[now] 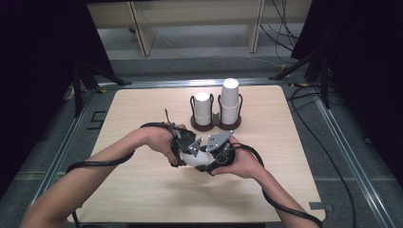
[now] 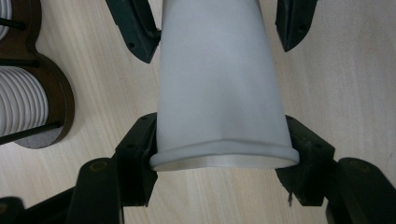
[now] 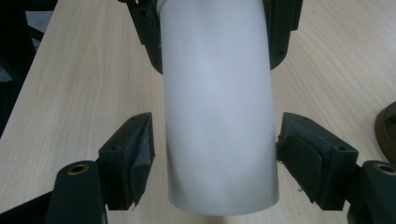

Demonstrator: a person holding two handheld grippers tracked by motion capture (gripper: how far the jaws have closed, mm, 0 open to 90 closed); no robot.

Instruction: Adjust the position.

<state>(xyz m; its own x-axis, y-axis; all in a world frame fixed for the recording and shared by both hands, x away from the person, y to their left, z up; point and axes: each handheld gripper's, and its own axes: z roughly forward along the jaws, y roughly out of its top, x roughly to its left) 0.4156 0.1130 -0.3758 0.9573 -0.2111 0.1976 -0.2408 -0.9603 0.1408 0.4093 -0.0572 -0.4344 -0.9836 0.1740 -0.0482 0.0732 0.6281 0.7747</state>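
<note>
Paper cup (image 2: 219,88), white and lying level above the bench (image 1: 142,190), hangs between the two grippers near the bench's middle. The left gripper (image 2: 224,154) is clenched on the cup's rolled rim end: in the left gripper view both of its pads press the wall just behind the rim, one on each side, and the cup's body runs straight ahead from those jaws. Beyond it, the right gripper (image 3: 212,149) straddles the narrower bottom end. In the right gripper view, the cup's base end sits between its jaws, but a sliver of bench shows on each side between pad and cup wall, so this gripper stands released and grasps nothing. Ahead of it, the left gripper's jaws flank the far end of the cup.

In the high view, the two hands meet over the cup, left hand (image 1: 159,137) and right hand (image 1: 240,161) facing each other. Past the grippers, on the far half of the bench, a dark wooden holder (image 1: 216,124) carries two stacks of white cups (image 1: 229,99), the right-hand stack taller.
</note>
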